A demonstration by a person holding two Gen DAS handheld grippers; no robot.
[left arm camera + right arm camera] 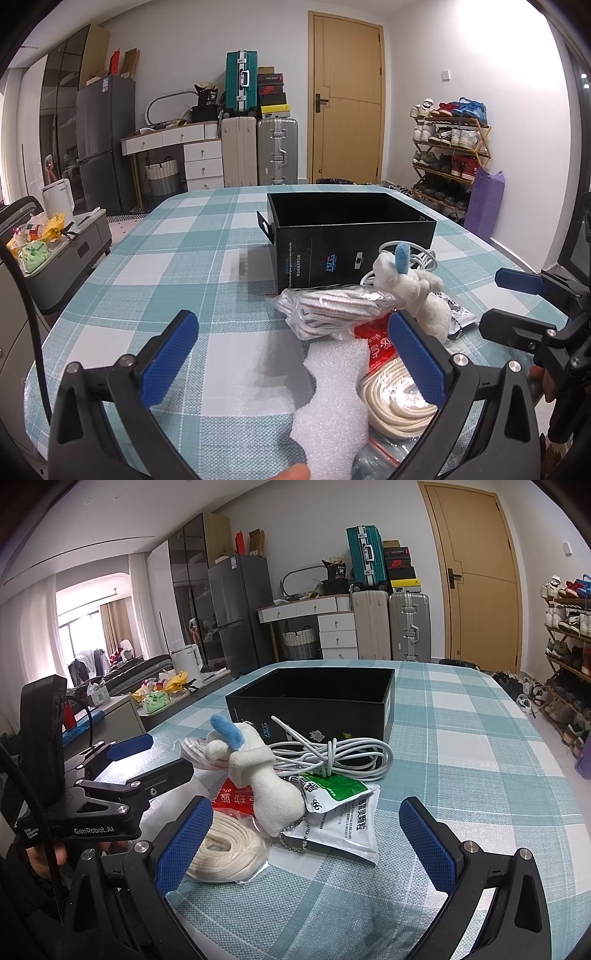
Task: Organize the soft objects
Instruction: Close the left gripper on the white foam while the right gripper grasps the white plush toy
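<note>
A pile of soft things lies on the checked tablecloth in front of an open black box [351, 229] [314, 701]. It holds a white plush toy [413, 291] [258, 771] with a blue ear, a bagged striped cloth [332, 306], a white foam piece [332, 398], a coil of cream rope [395, 398] [225, 853], a red packet [376, 343], a white cable [332, 757] and a green-white sachet [340, 801]. My left gripper [291, 354] is open over the foam. My right gripper [306, 842] is open, just short of the plush and sachet.
The table [184, 258] runs left and far behind the box. In the left wrist view the right gripper [517, 302] shows at the right edge; in the right wrist view the left gripper [129, 760] shows at the left. Suitcases, drawers, a door and a shoe rack stand beyond.
</note>
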